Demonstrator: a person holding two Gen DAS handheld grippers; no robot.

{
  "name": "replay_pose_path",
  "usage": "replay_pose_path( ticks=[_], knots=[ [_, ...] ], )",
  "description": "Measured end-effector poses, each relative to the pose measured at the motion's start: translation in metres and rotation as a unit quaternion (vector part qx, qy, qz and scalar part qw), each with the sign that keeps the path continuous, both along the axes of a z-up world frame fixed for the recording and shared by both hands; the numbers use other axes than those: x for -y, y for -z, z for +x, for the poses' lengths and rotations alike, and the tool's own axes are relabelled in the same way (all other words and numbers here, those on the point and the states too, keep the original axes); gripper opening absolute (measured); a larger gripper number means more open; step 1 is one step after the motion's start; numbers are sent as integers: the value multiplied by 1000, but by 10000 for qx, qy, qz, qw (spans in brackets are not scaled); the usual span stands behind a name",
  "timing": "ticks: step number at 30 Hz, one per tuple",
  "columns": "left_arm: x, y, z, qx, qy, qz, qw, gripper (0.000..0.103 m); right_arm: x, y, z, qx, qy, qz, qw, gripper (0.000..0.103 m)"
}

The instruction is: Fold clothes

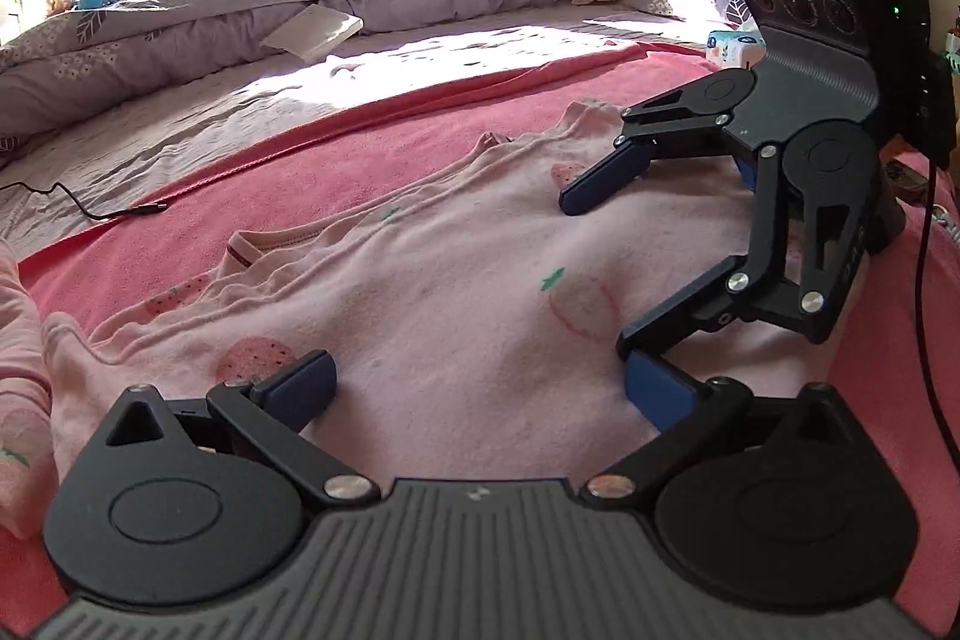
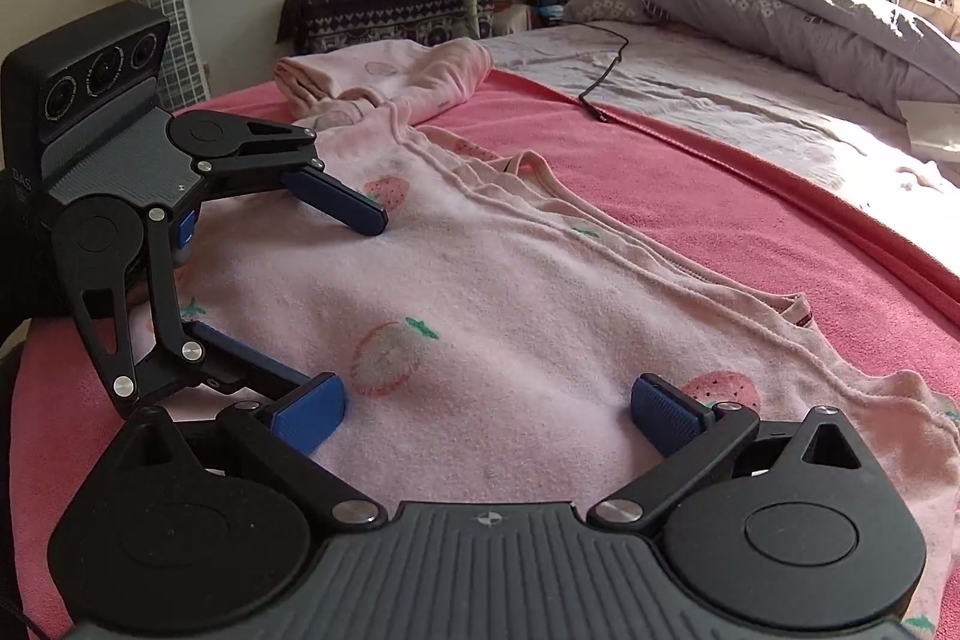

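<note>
Both grippers, left gripper [image 1: 480, 391] and right gripper [image 2: 489, 409], are hovering with jaws spread wide over the pink strawberry-print top [image 1: 432, 280], which is lying on the pink blanket [image 1: 420, 130]. Folding looks mid-way; next they'll need to pinch an edge. Beyond, the lilac duvet [image 1: 270, 10] is sunning.

Left gripper [image 1: 480, 388] jaws spread wide, blue pads [image 1: 303, 382] low, angled down. Right gripper [image 2: 489, 412] same: jaws wide apart, nothing between them. The two face each other, close together; each one's lower finger sits near the other's pad.
</note>
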State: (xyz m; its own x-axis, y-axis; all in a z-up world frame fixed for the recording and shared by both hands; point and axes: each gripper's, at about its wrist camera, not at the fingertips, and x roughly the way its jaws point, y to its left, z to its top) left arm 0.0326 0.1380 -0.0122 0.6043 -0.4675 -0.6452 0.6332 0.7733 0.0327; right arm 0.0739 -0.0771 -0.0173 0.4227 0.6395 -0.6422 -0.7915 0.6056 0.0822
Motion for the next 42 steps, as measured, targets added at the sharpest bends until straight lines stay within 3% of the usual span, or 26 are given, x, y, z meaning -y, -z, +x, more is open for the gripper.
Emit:
replay_pose_path(
  ticks=[6,13,20,24,27,33,36,42],
  knots=[
    [-21,-2,-12,-121,-294,-7,9995,103,-1,1,1,2,-6,-2,10000,103],
    [-52,-8,-61,212,-584,397,9973,103,0,1,3,-11,-18,16,10000,103],
    [-107,-10,-90,-228,-1483,-345,9881,103,0,1,2,-15,-22,22,10000,103],
    [-96,-28,-109,-40,-1647,288,9859,103,0,1,2,-17,-23,22,10000,103],
    [-85,-49,-119,394,-1626,488,9847,103,0,1,2,-17,-27,22,10000,103],
    [-44,-82,-109,1080,-1250,120,9862,103,1,1,2,-18,-26,22,10000,103],
    [-22,-77,-89,1114,-1158,91,9870,103,1,1,2,-18,-27,19,10000,103],
    [-8,-42,-50,593,-1462,102,9874,103,-3,0,6,-105,-66,5,9999,103]
  ],
)
